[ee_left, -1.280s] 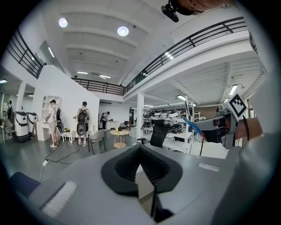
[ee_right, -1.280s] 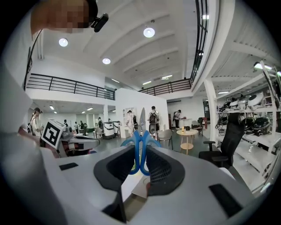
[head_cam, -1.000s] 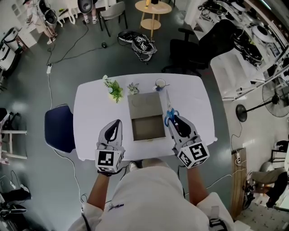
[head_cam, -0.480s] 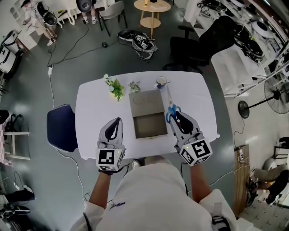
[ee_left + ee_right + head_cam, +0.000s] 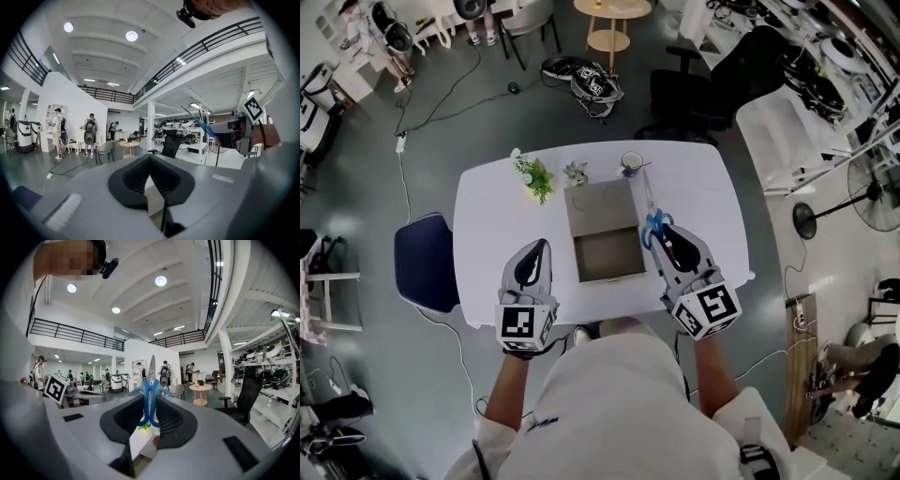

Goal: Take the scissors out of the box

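Note:
An open grey box [image 5: 610, 277] stands in the middle of the white table [image 5: 497, 220], its lid laid back and its inside bare. My right gripper [image 5: 662, 234] hovers just right of the box and is shut on the blue-handled scissors [image 5: 653, 224], whose blades point away from me. In the right gripper view the scissors [image 5: 150, 380] stand upright between the pads. My left gripper [image 5: 541, 247] hangs left of the box with its jaws together and nothing in them. The left gripper view shows the scissors [image 5: 204, 127] at its right, held by the right gripper [image 5: 219, 136].
At the table's far edge stand a green plant [image 5: 536, 178], a small pale plant [image 5: 576, 172] and a cup [image 5: 632, 163]. A blue chair [image 5: 425, 262] is at the table's left, a black office chair [image 5: 698, 94] beyond it. People stand far across the hall.

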A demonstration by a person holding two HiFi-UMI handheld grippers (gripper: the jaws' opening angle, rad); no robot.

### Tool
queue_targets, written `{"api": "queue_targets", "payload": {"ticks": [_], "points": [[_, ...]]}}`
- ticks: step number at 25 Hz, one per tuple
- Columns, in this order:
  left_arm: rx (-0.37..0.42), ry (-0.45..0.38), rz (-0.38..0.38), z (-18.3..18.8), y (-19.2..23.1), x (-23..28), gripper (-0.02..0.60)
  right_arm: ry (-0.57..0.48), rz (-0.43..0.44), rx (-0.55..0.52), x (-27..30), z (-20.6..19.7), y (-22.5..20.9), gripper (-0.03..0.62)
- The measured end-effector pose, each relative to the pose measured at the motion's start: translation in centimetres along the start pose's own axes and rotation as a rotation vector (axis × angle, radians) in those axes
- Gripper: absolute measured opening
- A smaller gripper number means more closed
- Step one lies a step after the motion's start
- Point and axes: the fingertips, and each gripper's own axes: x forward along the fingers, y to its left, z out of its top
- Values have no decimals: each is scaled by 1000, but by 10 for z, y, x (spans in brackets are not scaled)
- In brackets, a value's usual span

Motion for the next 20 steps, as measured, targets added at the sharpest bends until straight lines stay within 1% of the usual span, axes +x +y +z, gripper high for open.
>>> {"api": "queue_targets", "payload": {"ticks": [14, 20], "points": [[-5, 11, 2, -6, 0, 0, 0, 3, -6, 2, 0, -1, -1, 87], [-2, 5, -2, -3, -2, 2, 0, 11, -8, 0, -1, -3, -3, 87]]}}
